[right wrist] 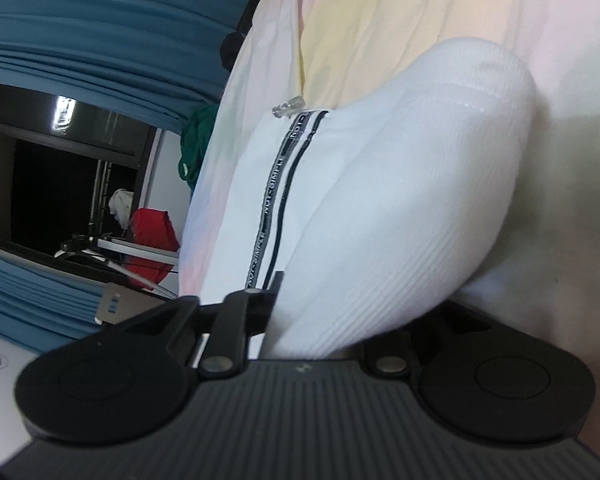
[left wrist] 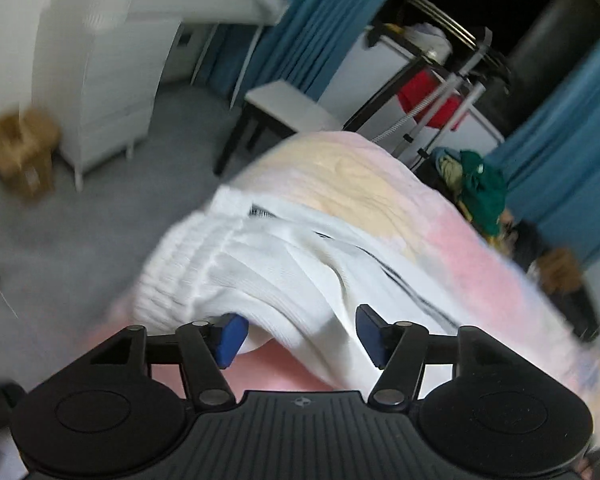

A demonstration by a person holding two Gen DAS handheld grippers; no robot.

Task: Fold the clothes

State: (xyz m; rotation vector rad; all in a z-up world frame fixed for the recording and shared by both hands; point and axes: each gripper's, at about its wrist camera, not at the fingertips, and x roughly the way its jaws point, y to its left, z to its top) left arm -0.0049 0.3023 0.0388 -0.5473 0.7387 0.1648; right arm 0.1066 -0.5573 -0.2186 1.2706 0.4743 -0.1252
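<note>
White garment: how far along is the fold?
Done: the white garment lies on the pastel bedspread, bunched. In hand: the left hand-held gripper is open around a fold; the right hand-held gripper is buried in ribbed cloth, state unclear. Left: no neat fold shows, and a green clothes pile waits.

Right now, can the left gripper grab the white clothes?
Probably yes. The left gripper is open, and a fold of the white garment already lies between its blue pads. Nothing blocks it; closing should catch the cloth.
</note>
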